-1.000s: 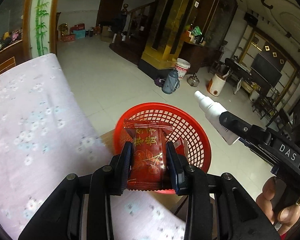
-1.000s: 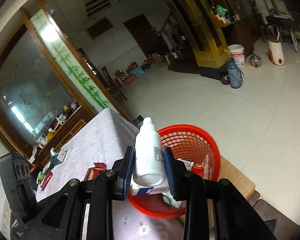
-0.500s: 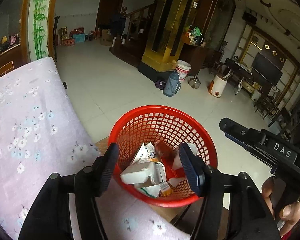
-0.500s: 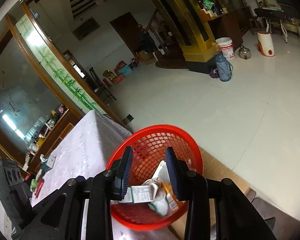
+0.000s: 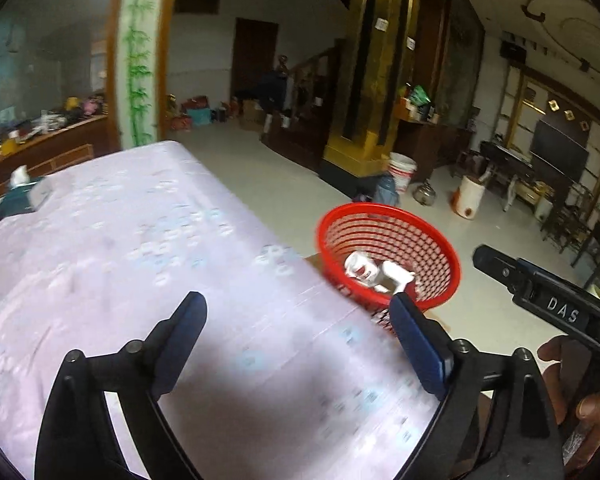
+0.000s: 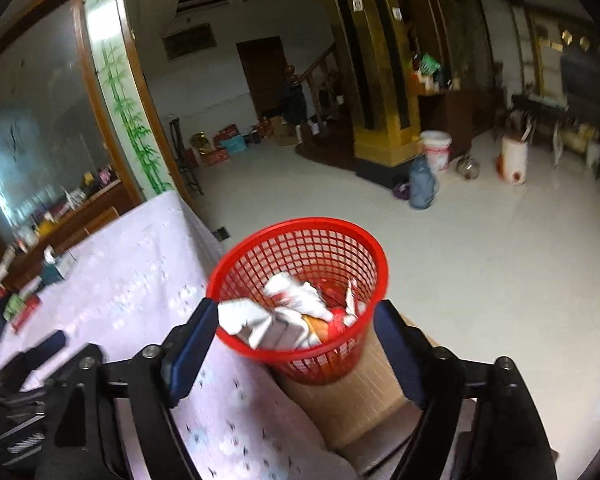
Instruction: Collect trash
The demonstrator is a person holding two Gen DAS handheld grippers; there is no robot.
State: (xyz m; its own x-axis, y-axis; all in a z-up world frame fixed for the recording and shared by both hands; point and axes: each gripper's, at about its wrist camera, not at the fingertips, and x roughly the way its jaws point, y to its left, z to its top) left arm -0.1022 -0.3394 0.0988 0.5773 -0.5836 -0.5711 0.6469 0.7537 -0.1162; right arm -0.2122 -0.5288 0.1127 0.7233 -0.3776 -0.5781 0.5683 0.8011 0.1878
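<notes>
Basket [image 6: 300, 232] upright, mouth up; trash [image 6: 288, 312] inside, orientation unclear.

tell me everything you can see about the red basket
The red basket is round, looks like plastic, with an open lattice wall and a solid rim. It stands upright on a brown box beside the table edge. It holds crumpled white packaging and red wrappers, piled below the rim. Neither hand-held gripper touches it.
</notes>
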